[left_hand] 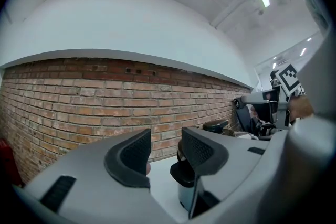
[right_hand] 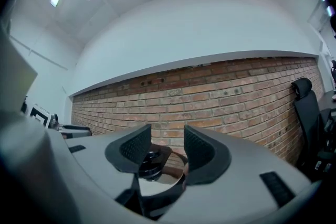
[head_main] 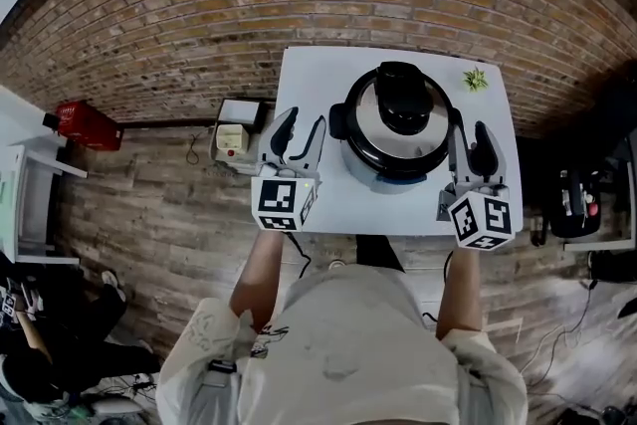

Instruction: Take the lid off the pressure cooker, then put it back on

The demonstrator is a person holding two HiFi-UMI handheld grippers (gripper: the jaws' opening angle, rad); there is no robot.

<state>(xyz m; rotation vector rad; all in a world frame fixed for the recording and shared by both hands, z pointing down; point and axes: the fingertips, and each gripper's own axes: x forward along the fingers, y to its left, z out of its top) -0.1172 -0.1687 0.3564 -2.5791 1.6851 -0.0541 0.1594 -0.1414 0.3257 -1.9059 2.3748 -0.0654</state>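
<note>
The pressure cooker [head_main: 396, 149] stands in the middle of a white table [head_main: 309, 75]. Its steel lid [head_main: 370, 119] with a black knob [head_main: 401, 98] sits on it. My left gripper [head_main: 299, 131] hovers to the cooker's left, open with nothing between its fingers. In the left gripper view the left gripper [left_hand: 165, 150] is level, and the cooker's black side handle [left_hand: 184, 174] shows just beyond it. My right gripper [head_main: 468, 142] is at the cooker's right side, also open. In the right gripper view the right gripper [right_hand: 167, 150] frames the lid knob [right_hand: 149, 161] and the shiny lid [right_hand: 172, 174] beyond it, untouched.
A small green plant [head_main: 475, 79] sits at the table's far right corner. A brick wall [head_main: 199, 5] runs behind the table. On the wooden floor to the left lie a box with a red button [head_main: 237, 136] and a red object [head_main: 88, 124]. A black chair [right_hand: 306, 113] stands at the right.
</note>
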